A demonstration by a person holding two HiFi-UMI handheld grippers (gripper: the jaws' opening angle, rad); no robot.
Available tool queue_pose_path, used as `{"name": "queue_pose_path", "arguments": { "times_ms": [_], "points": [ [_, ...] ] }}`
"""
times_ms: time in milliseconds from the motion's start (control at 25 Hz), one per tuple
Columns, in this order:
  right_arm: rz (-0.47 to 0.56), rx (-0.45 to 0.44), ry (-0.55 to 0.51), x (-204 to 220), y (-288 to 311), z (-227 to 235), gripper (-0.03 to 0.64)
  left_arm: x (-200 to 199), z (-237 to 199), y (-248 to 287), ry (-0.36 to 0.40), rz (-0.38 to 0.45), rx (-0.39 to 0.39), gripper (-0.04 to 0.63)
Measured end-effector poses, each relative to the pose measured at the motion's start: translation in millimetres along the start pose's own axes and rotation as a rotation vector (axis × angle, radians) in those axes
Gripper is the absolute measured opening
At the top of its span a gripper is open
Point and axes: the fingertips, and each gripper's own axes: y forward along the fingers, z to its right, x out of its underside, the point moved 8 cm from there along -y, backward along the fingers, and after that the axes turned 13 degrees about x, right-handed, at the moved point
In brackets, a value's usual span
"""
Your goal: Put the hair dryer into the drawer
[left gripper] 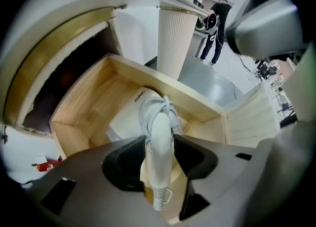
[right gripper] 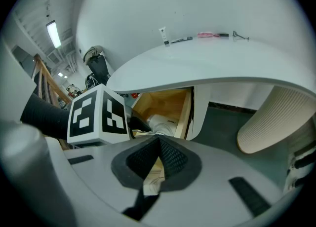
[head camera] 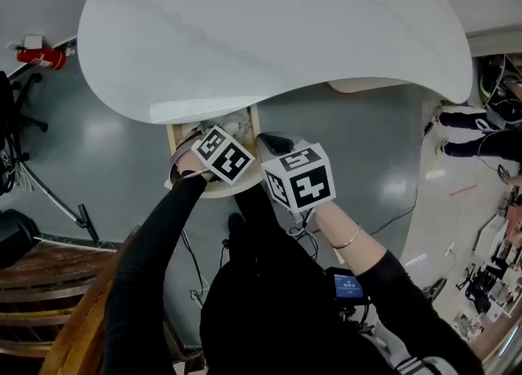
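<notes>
Under a white rounded tabletop (head camera: 269,31), a wooden drawer (left gripper: 84,107) stands pulled out. The left tongs (left gripper: 159,147) point steeply down into it, jaws spread wide on either side of the handle of the white hair dryer (left gripper: 148,107), apparently not gripping it. The dryer lies inside the drawer, its cord (left gripper: 165,103) bundled at the handle. To the right, the right tongs (right gripper: 159,139) are closed and empty. The step looks like the release. Next, the left tongs should lift straight out, clear of the cord.
</notes>
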Motion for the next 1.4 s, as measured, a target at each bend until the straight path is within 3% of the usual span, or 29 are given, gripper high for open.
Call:
{"name": "queue_pose_path", "arguments": {
  "times_ms": [160,440,720,960,1400],
  "points": [
    [0.015,0.003,-0.004,-2.2,-4.4,-3.1,0.002,-4.7,0.5,-18.9,-0.054,0.091,0.023,0.186],
    [0.049,0.018,-0.002,-5.1,-13.5,-6.4,0.002,-2.4,6.9,-45.3,-0.084,0.219,0.008,0.079],
    [0.074,0.031,0.0,-7.4,-22.5,-7.5,0.002,6.5,12.3,-62.4,-0.136,0.308,-0.011,0.018],
    [0.117,0.031,-0.001,-9.6,-31.3,-12.4,0.002,13.6,16.8,-77.9,-0.19,0.394,-0.01,0.009],
    [0.257,0.01,0.042,-12.6,-57.7,-22.8,0.001,26.1,33.3,-134.6,-0.284,0.681,-0.063,0.009]
  ]
}}
